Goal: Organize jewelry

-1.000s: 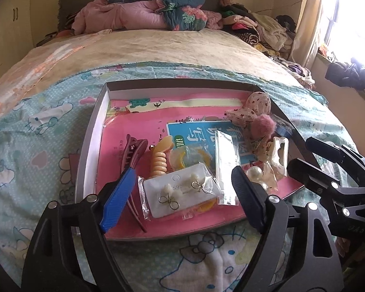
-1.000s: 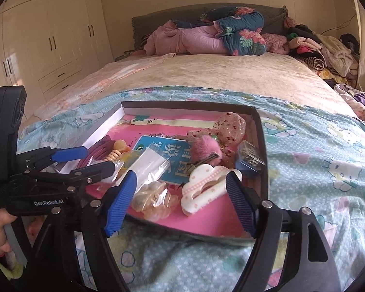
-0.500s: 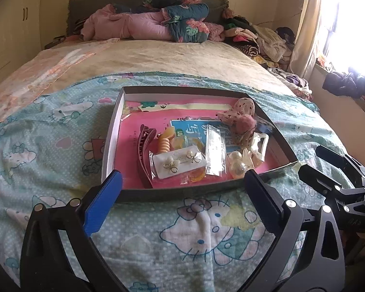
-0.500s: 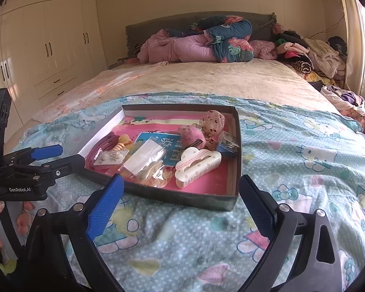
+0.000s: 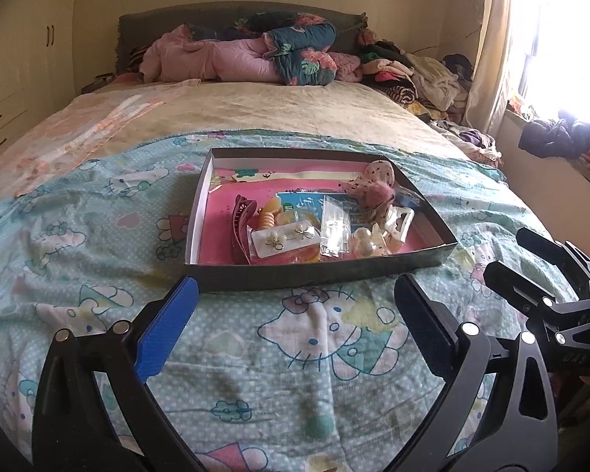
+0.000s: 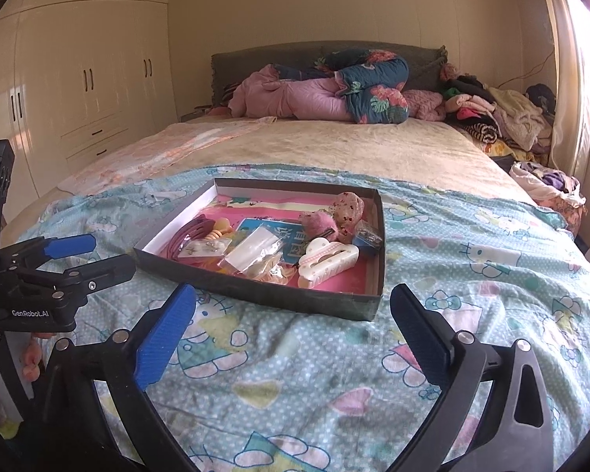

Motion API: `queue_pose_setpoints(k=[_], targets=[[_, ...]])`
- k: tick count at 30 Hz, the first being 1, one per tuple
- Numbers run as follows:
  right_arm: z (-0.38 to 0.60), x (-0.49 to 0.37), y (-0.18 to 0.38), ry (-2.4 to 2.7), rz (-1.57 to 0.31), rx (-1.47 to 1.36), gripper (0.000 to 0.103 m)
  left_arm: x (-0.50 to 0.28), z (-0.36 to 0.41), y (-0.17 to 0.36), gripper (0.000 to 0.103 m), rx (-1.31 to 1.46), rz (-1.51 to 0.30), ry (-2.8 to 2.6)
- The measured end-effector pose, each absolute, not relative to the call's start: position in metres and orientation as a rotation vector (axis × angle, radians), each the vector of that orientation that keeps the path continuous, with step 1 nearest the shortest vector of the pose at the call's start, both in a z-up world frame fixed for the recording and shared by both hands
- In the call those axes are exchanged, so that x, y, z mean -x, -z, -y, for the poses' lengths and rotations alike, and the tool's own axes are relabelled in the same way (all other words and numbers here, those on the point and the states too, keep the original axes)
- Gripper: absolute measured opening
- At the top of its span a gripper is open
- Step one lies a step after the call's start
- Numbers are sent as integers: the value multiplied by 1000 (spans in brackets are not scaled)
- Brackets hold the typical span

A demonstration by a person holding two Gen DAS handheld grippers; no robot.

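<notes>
Sitting on the cartoon-print bedspread (image 5: 98,275): a shallow dark box (image 5: 322,273) of jewelry and hair pieces.

Holding, on a pink lining: a maroon hair claw (image 5: 240,222), carded earrings (image 5: 285,238), a clear packet (image 5: 334,228), a white claw clip (image 6: 326,261), a pink pompom (image 6: 316,222). Hovering short of the box, both having just been opening, nothing between: left gripper (image 5: 295,322), right gripper (image 6: 293,326), jaws gaping wide.

Tray (image 5: 314,277) of hair clips (image 6: 326,261) on the bedspread (image 5: 98,259), pillows (image 5: 232,61) behind.
</notes>
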State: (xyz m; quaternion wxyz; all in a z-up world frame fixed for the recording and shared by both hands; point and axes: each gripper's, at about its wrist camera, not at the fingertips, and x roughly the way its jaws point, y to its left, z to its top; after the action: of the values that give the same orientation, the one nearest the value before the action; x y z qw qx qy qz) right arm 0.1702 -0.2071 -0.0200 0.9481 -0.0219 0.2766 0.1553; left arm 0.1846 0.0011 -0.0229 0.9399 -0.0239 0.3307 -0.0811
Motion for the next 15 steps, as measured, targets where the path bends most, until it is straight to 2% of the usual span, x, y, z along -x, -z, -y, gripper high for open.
queue_pose_setpoints(k=[15], targets=[[216, -126, 22, -233, -440, 45, 97, -143, -12, 21, 91, 55, -558, 109]])
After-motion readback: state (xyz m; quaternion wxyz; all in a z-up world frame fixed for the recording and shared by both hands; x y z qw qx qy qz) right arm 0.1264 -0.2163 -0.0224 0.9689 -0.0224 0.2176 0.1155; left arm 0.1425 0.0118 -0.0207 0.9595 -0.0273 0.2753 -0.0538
